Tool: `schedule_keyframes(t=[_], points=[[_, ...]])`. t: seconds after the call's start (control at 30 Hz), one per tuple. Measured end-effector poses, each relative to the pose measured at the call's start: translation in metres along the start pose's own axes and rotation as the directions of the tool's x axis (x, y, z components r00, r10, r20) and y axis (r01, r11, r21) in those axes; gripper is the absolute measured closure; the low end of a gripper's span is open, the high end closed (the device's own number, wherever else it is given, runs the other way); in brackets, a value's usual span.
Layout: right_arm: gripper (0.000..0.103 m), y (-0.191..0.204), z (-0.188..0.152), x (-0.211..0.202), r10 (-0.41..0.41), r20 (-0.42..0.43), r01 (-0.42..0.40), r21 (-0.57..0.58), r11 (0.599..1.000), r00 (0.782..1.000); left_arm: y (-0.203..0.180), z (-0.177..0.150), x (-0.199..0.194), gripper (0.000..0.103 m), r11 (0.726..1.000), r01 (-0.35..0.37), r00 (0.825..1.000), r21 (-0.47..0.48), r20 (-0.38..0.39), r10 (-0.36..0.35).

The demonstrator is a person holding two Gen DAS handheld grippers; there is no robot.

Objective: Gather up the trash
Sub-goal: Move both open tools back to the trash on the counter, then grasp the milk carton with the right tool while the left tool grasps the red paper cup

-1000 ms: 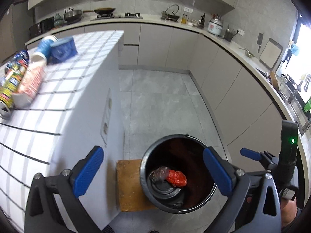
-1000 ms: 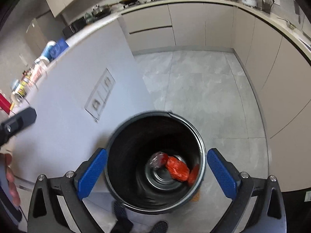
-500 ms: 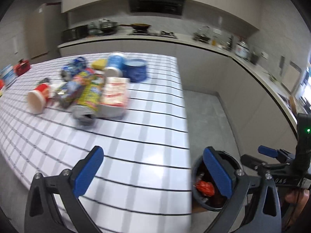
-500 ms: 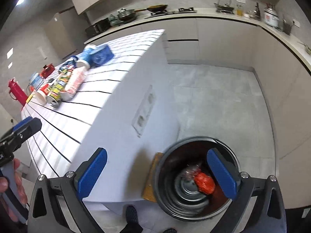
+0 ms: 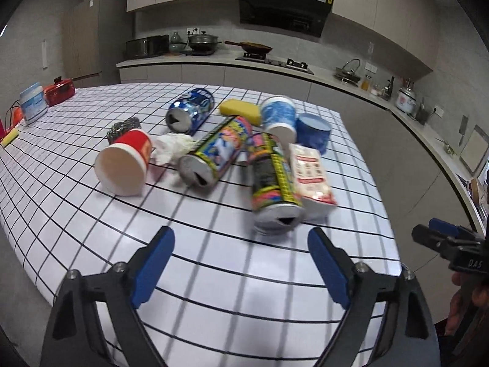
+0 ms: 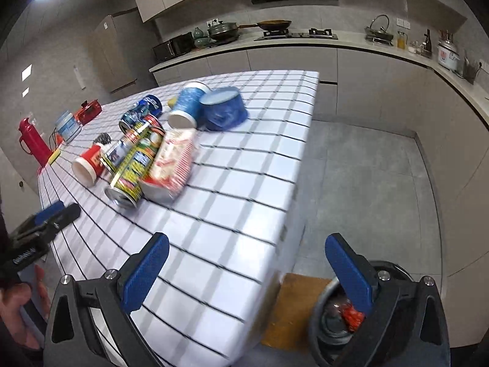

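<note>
**Both jaws wide open and empty above a bench strewn with trash**

Jaws on the left gripper (image 5: 241, 263) are spread wide with nothing between them, hovering over the near part of a white bench (image 5: 214, 290) covered in a black grid pattern. Straight ahead, just beyond the blue pads, lies a tipped can with a yellow and pink label (image 5: 272, 180), its open end facing the camera and sitting a little right of centre between the jaws. Touching its right side is a white and red snack packet (image 5: 310, 174). Further left lie a second colourful can (image 5: 215, 153), a crumpled white tissue (image 5: 174, 146) and a red paper cup (image 5: 125, 162) on its side. Behind them are a blue can (image 5: 191, 110), a steel scourer (image 5: 123, 127), a yellow sponge (image 5: 241, 110), a blue paper cup (image 5: 279, 119) and a blue bowl (image 5: 313, 131) turned upside down.

The right gripper (image 6: 247, 272) also has its jaws fully apart and empty — it hangs over the bench's near corner, well away from the trash pile. Below its right pad, on the floor beside the bench, stands a dark bin (image 6: 324, 315) with red crumpled wrapping (image 6: 351, 315) inside, resting next to a brown board (image 6: 290, 309).
</note>
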State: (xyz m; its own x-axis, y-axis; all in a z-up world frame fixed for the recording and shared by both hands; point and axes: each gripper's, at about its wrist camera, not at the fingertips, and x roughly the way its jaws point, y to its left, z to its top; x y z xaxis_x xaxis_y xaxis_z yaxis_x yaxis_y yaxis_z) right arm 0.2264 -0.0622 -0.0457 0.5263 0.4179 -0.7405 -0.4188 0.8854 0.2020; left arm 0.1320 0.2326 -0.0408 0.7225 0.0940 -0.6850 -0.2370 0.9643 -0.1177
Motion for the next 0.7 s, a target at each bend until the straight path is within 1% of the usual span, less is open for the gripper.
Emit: schedule_keyframes(t=[0.07, 0.13, 0.23, 0.33, 0.43, 0.5, 0.6, 0.67, 0.7], points=[[0.004, 0.017, 0.008, 0.010, 0.003, -0.002, -0.003, -0.002, 1.000, 1.000, 0.015, 0.004, 0.007, 0.018, 1.000, 0.003, 1.000, -0.007, -0.010, -0.003], [0.012, 0.031, 0.014, 0.020, 0.002, -0.010, -0.002, -0.010, 1.000, 1.000, 0.033, 0.009, 0.017, 0.020, 1.000, 0.013, 1.000, -0.020, -0.021, -0.013], [0.018, 0.050, 0.022, 0.032, 0.003, -0.022, -0.004, -0.011, 1.000, 1.000, 0.051, 0.015, 0.024, 0.022, 0.999, 0.022, 0.999, -0.027, -0.024, -0.023], [0.018, 0.064, 0.029, 0.040, -0.004, -0.019, 0.004, -0.007, 1.000, 1.000, 0.064, 0.022, 0.024, 0.022, 1.000, 0.017, 1.000, -0.026, -0.008, -0.017], [0.018, 0.073, 0.034, 0.049, -0.018, -0.020, 0.018, -0.001, 1.000, 1.000, 0.078, 0.028, 0.033, 0.022, 0.999, 0.029, 0.999, -0.040, -0.024, -0.030], [0.018, 0.077, 0.037, 0.056, -0.025, -0.028, 0.025, 0.009, 1.000, 0.999, 0.083, 0.032, 0.038, 0.022, 0.997, 0.049, 0.998, -0.052, -0.033, -0.051], [0.020, 0.080, 0.040, 0.063, -0.038, -0.031, 0.039, 0.021, 0.999, 0.999, 0.082, 0.035, 0.037, 0.022, 0.995, 0.091, 0.995, -0.041, -0.026, -0.092], [0.022, 0.082, 0.041, 0.068, -0.053, -0.035, 0.054, 0.027, 0.998, 0.998, 0.079, 0.036, 0.039, 0.022, 0.990, 0.134, 0.990, -0.040, -0.034, -0.135], [0.022, 0.082, 0.041, 0.070, -0.053, -0.038, 0.054, 0.032, 0.998, 0.998, 0.077, 0.036, 0.042, 0.022, 0.989, 0.143, 0.989, -0.031, -0.039, -0.144]])
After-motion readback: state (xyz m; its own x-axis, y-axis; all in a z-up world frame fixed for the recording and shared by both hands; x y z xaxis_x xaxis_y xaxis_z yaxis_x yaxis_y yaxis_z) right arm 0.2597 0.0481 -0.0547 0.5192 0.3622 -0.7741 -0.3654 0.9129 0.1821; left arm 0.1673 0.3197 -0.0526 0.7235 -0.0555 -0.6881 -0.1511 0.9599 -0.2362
